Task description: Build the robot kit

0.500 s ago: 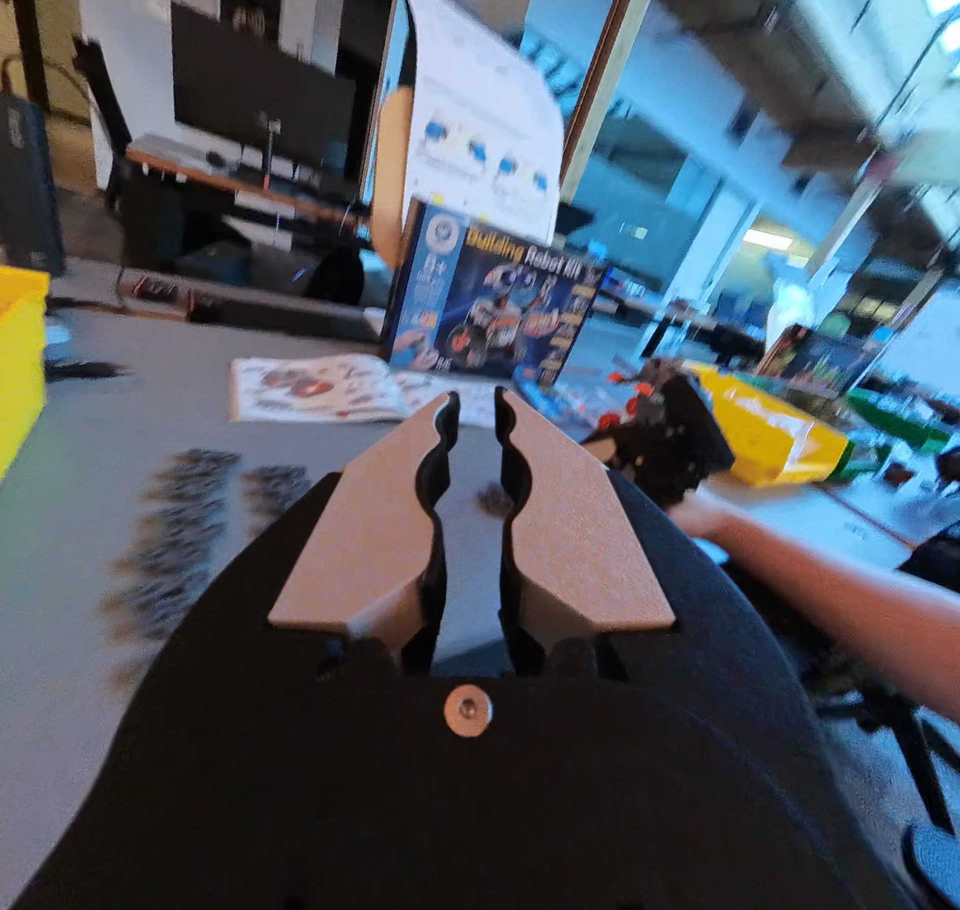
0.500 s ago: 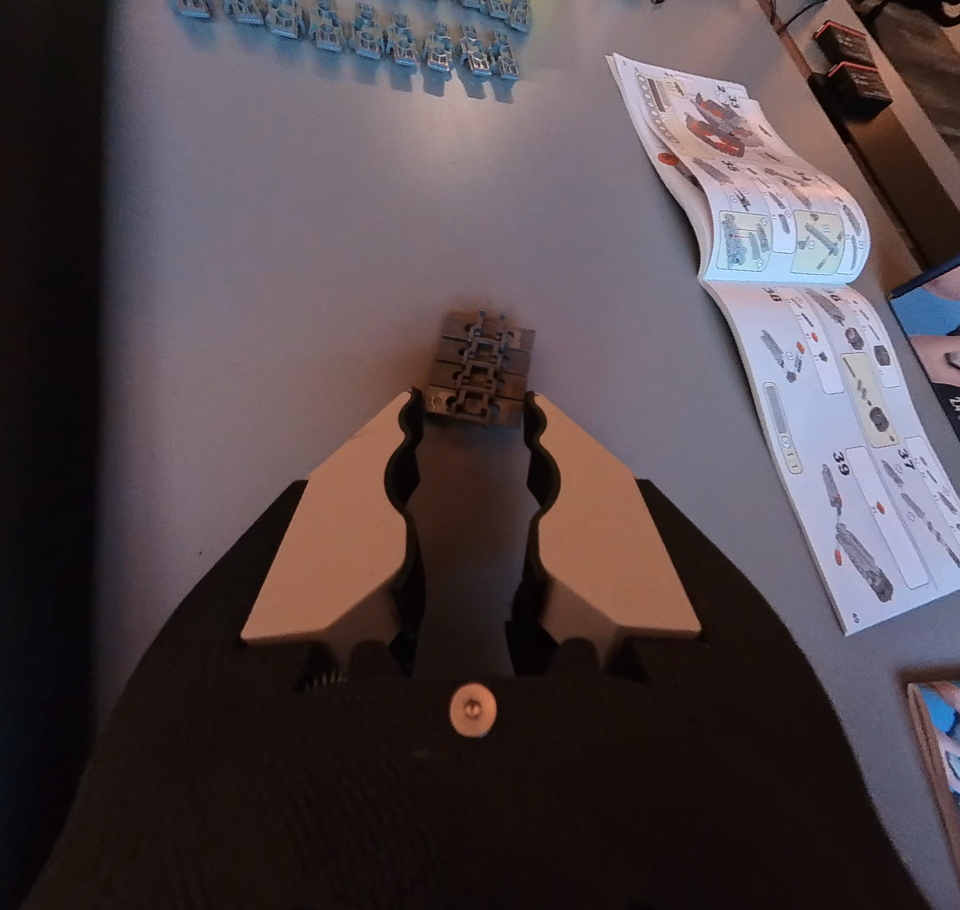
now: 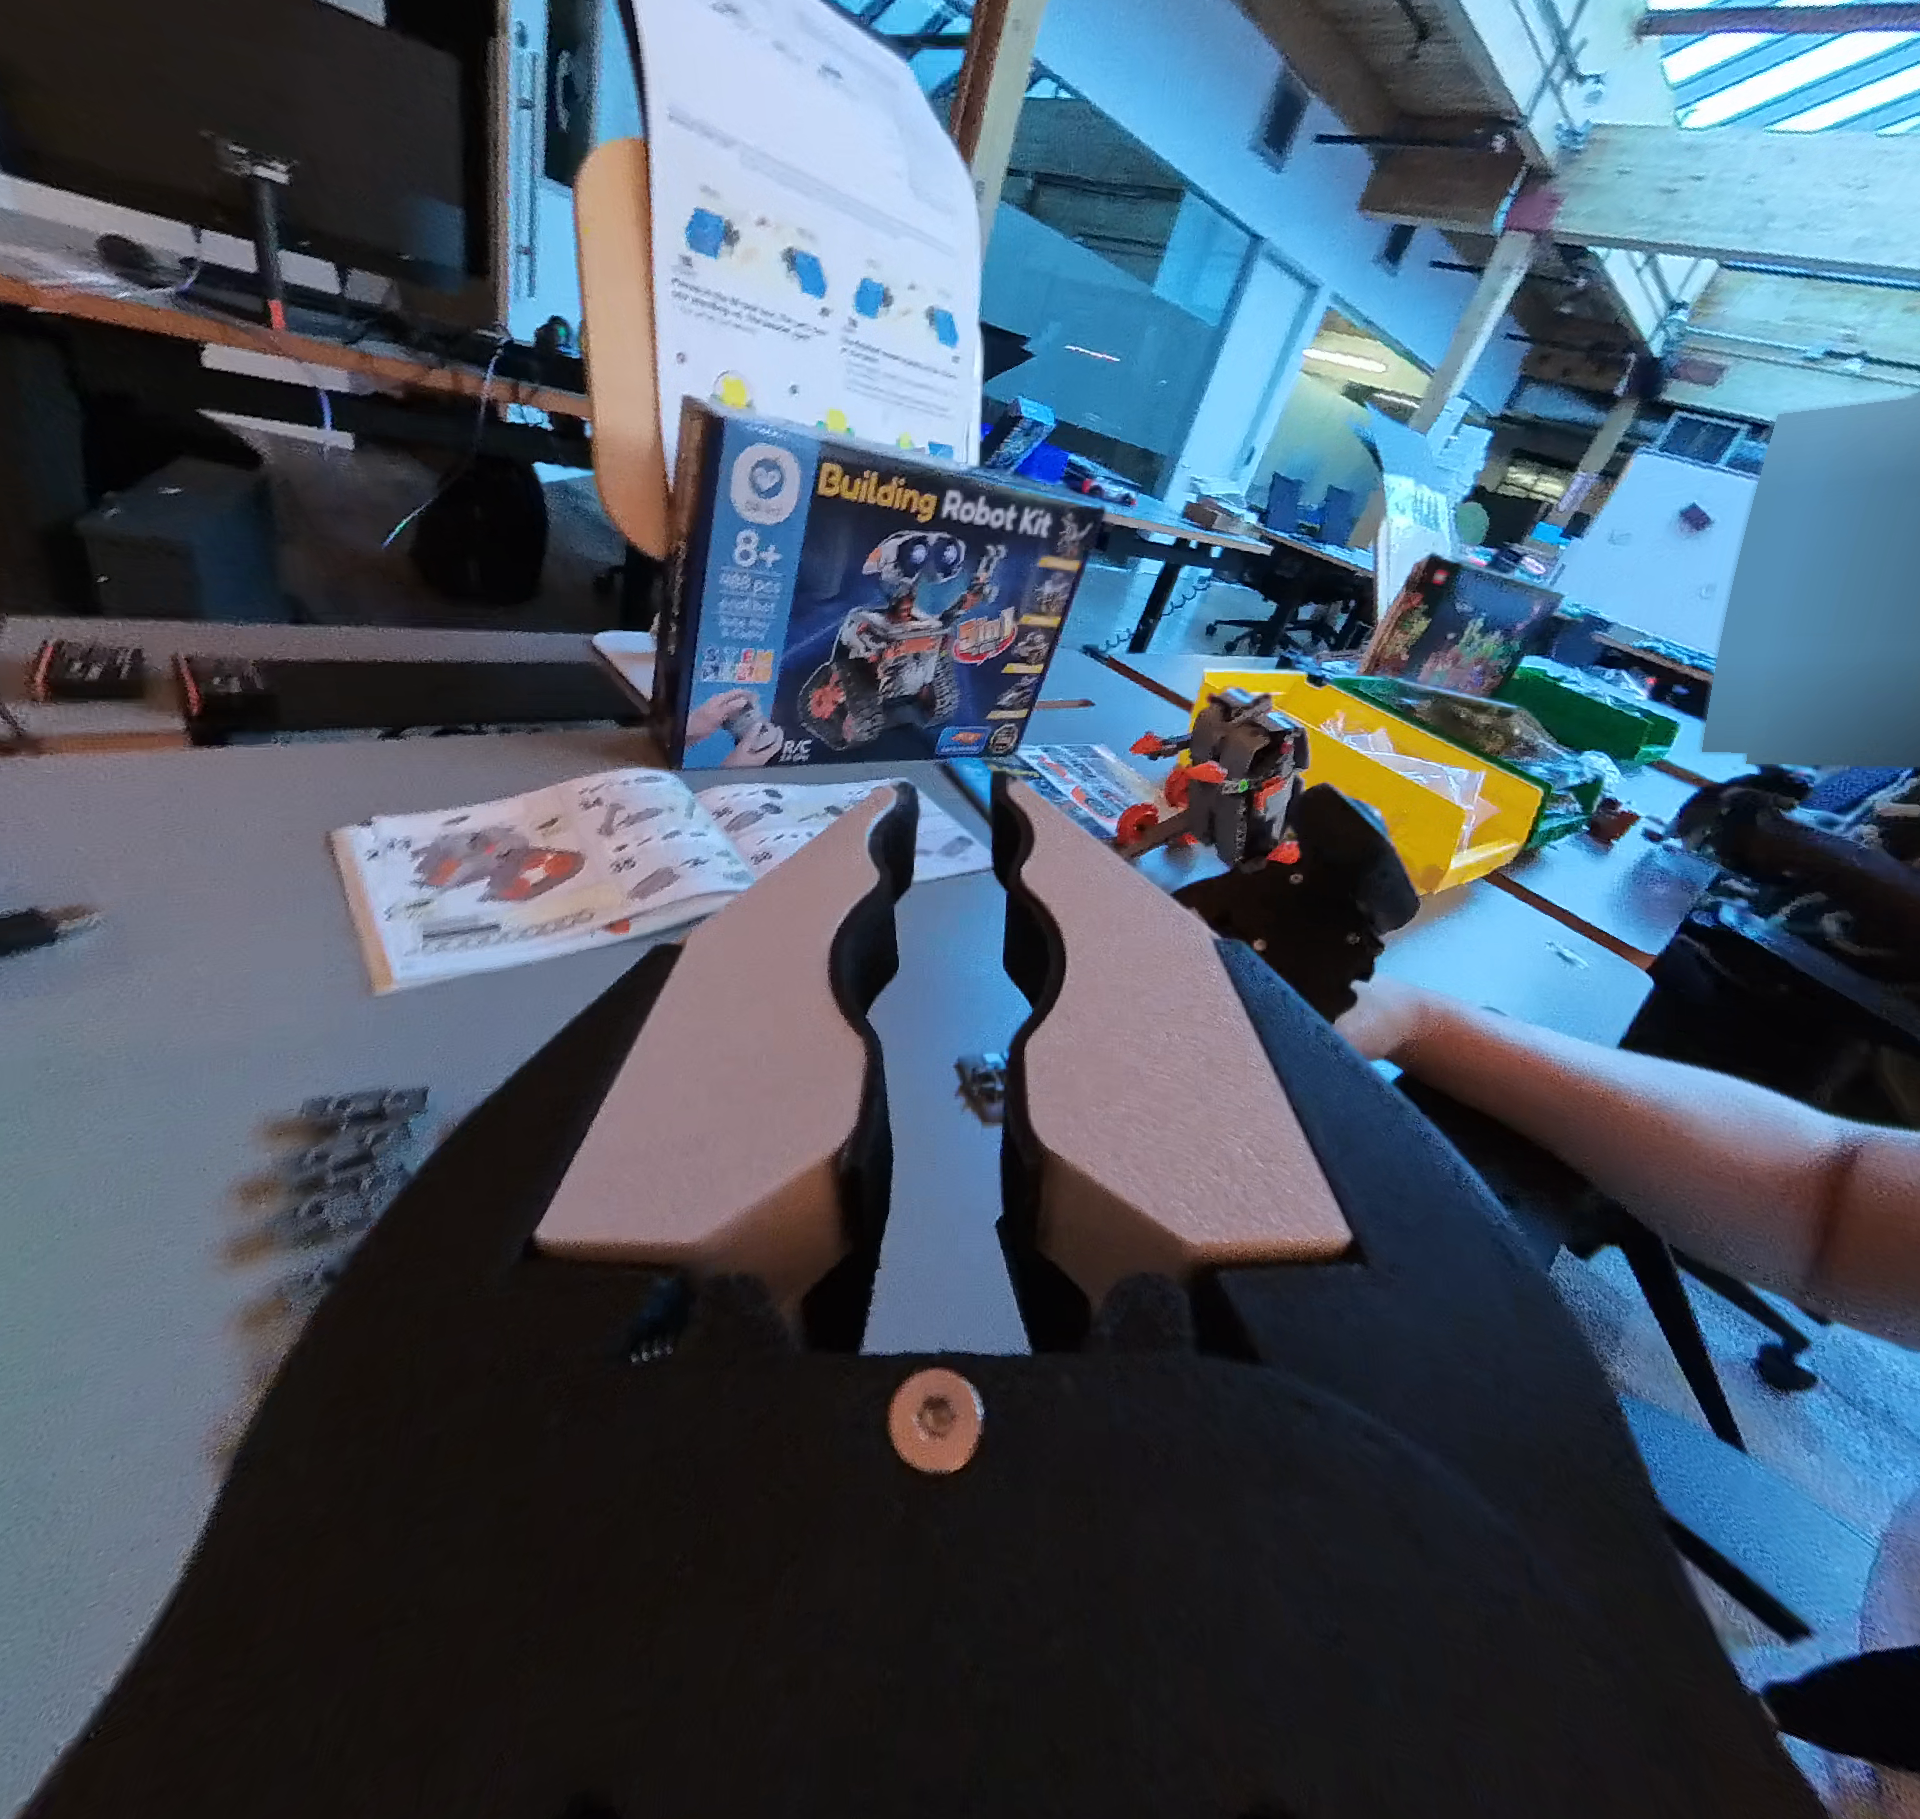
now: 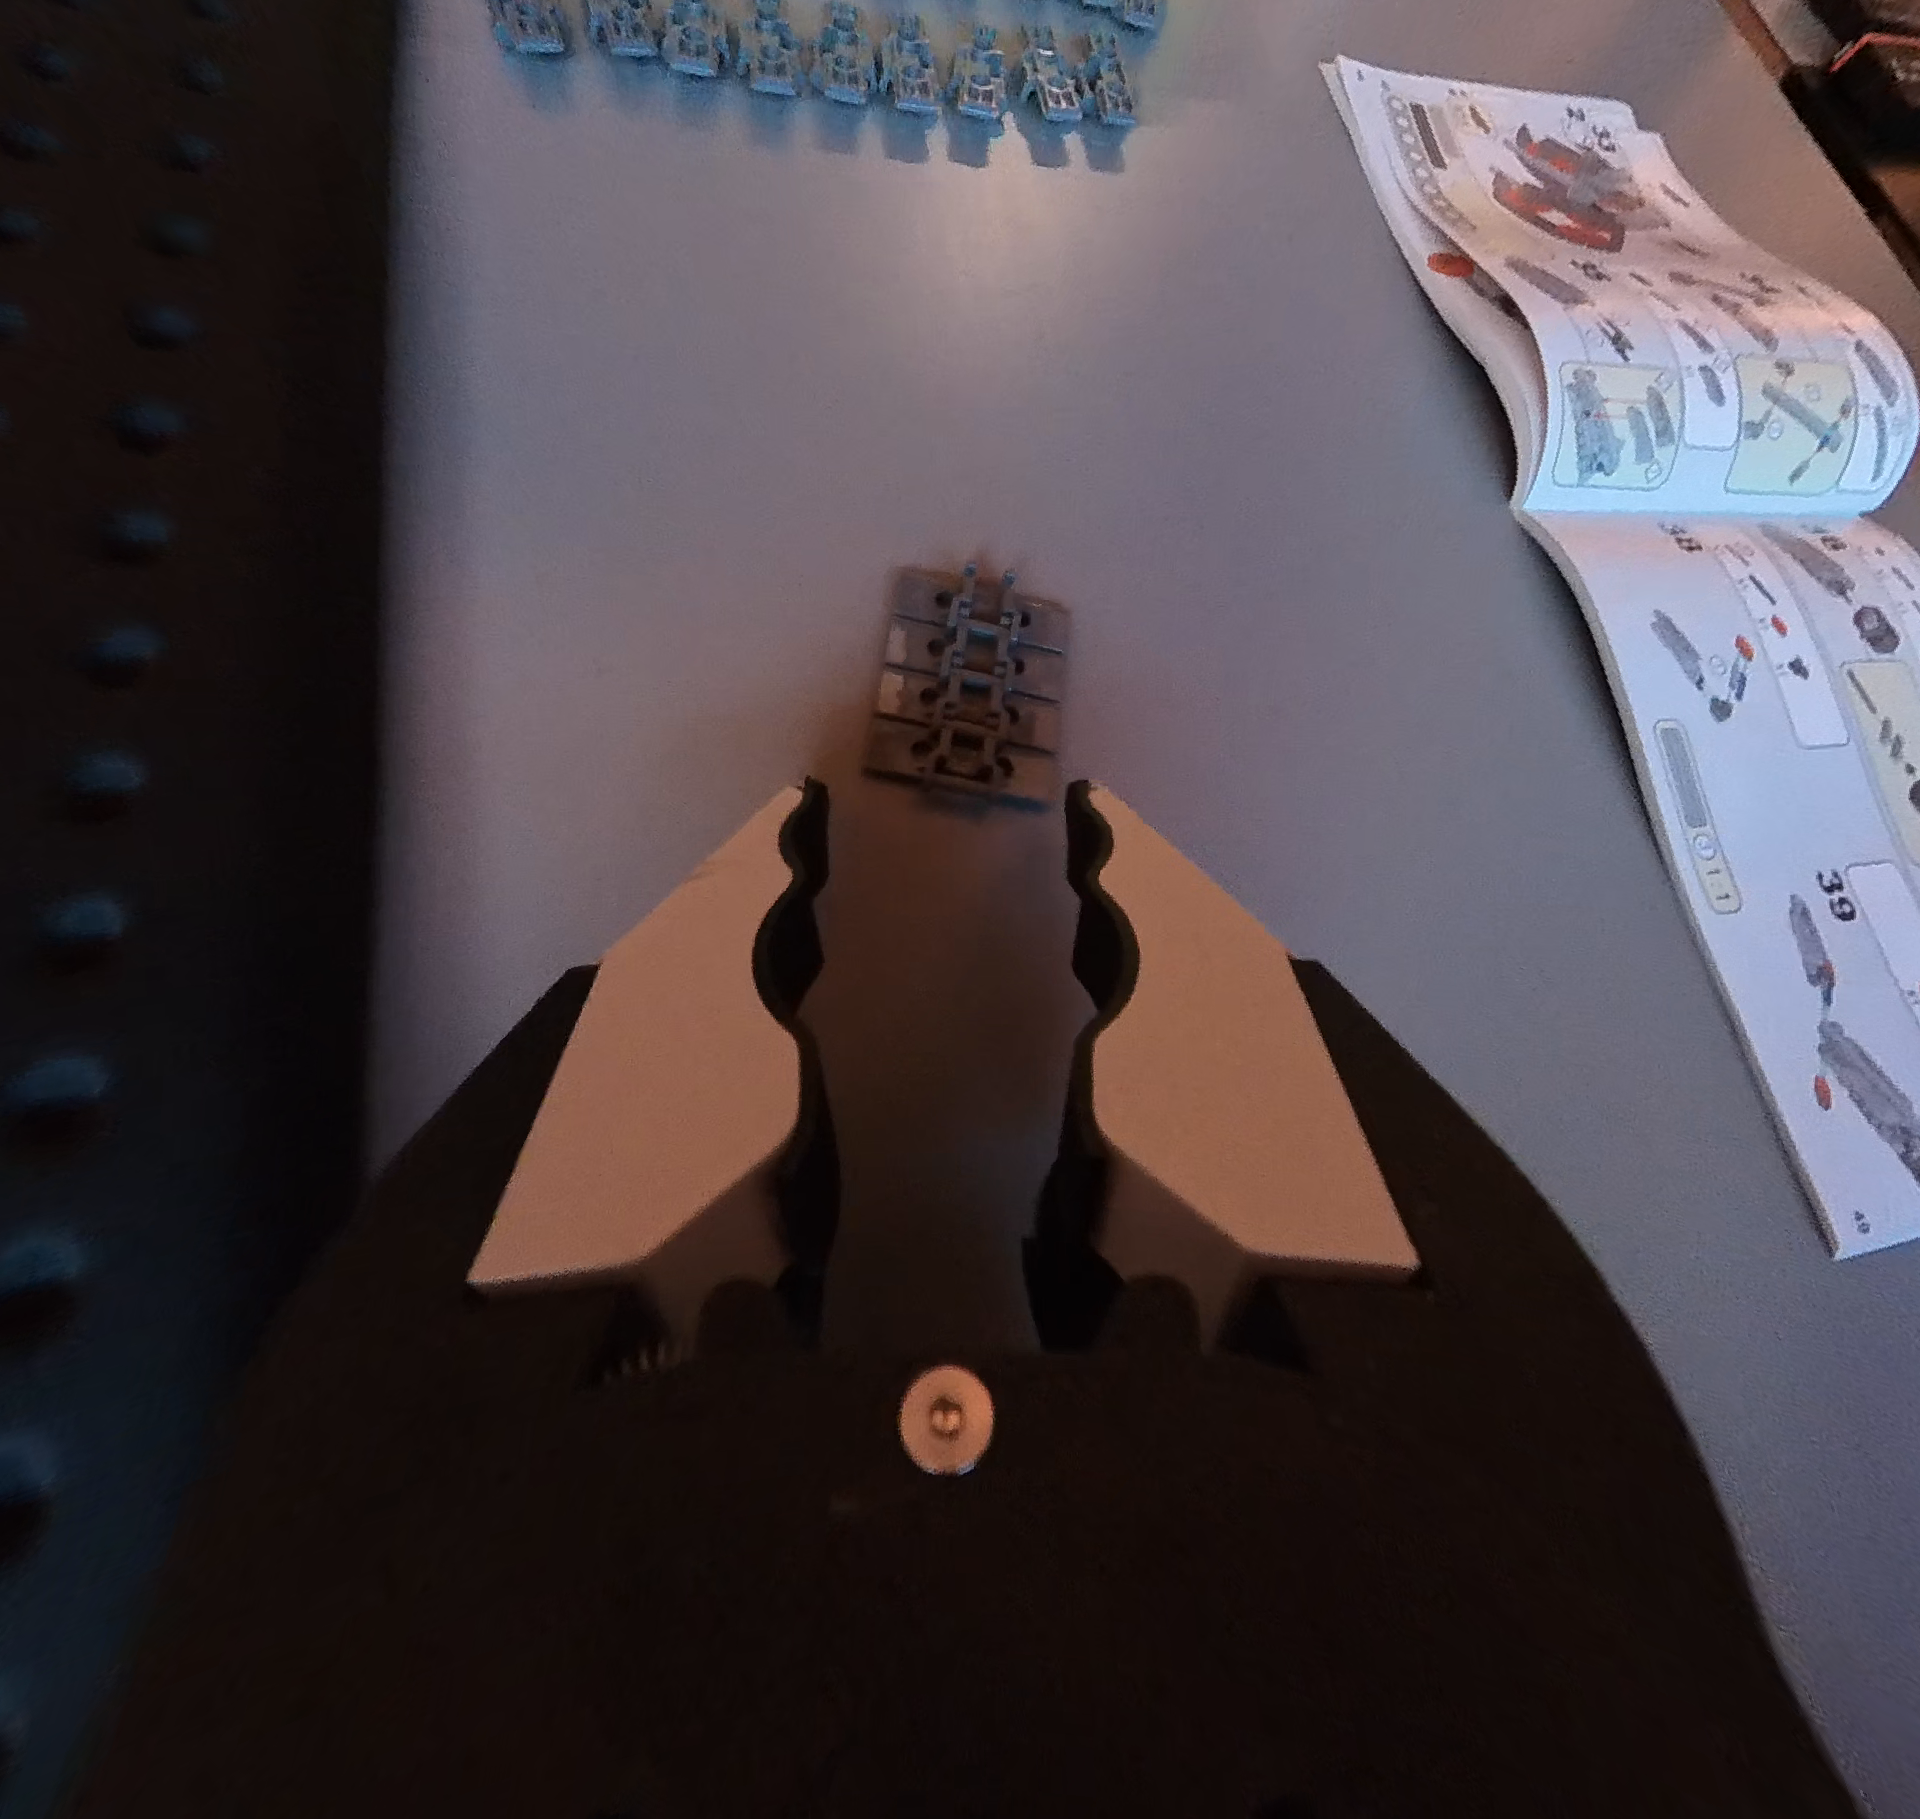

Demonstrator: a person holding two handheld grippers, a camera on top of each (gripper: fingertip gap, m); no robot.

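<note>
My right gripper (image 4: 945, 798) is open and empty, low over the grey table (image 4: 1247, 522). A short grey track strip (image 4: 977, 689), made of several joined links, lies flat just beyond its fingertips without touching them. My left gripper (image 3: 953, 803) is empty, with its fingers a narrow gap apart, and is held above the table. A small grey piece (image 3: 982, 1083) shows on the table through that gap. The right gripper's black body (image 3: 1299, 907) and the person's forearm (image 3: 1662, 1135) show to the right in the left wrist view.
Rows of loose grey track links (image 4: 810, 44) lie at the far side, blurred in the left wrist view (image 3: 332, 1177). An open instruction booklet (image 4: 1714, 522) lies to the right. A kit box (image 3: 862, 616), a part-built robot (image 3: 1236, 772) and a yellow bin (image 3: 1392, 782) stand behind. The gap from one gripper's tips to the other's is roughly 30 centimetres. The left gripper is farther from the small grey piece (image 3: 982, 1083), some 25 centimetres, than the right, some 4 centimetres.
The right gripper has drawn back: the strip's near end sat between its fingertips and now lies just ahead of them. The left gripper's view has shifted slightly.
</note>
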